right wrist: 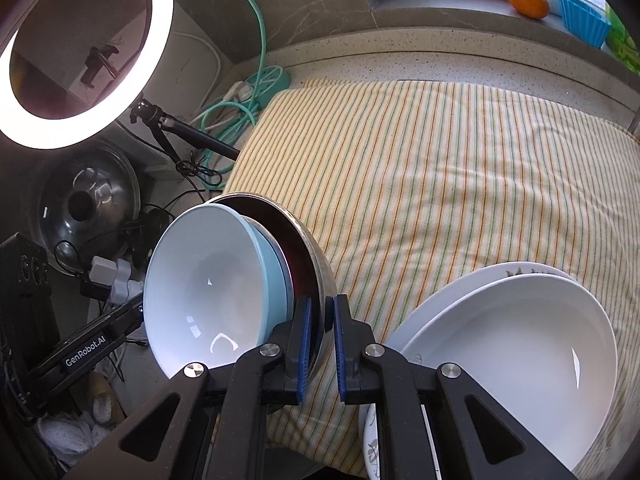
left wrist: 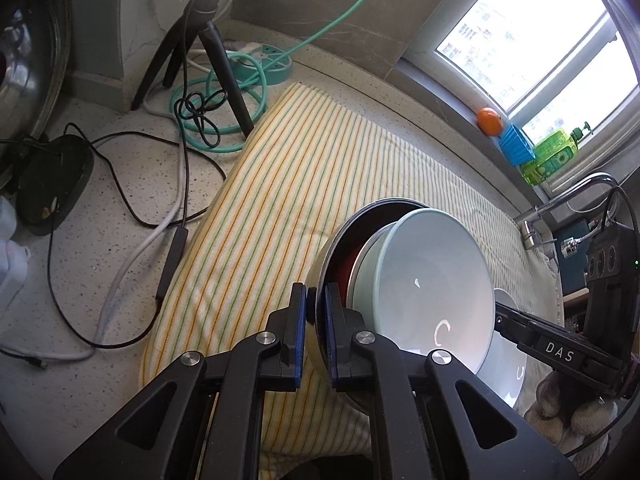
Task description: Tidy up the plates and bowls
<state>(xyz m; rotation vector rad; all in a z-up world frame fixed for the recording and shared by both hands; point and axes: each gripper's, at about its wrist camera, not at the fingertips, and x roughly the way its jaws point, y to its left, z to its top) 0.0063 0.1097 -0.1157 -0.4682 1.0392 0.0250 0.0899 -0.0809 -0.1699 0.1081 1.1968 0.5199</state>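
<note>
Bright, mixed light fills both fisheye views. A lit ring light [right wrist: 80, 52] glows white and overexposed at the upper left of the right wrist view; its lower edge blazes at the top of the left wrist view. Daylight pours through the window [left wrist: 532, 44], washed out to near white. Small glints sit inside the pale blue bowl [right wrist: 208, 308] and the white plate [right wrist: 512, 364]. Straight lines bow strongly toward the edges — corners fall to black, and soft shadows cross the striped cloth [left wrist: 288, 184]
</note>
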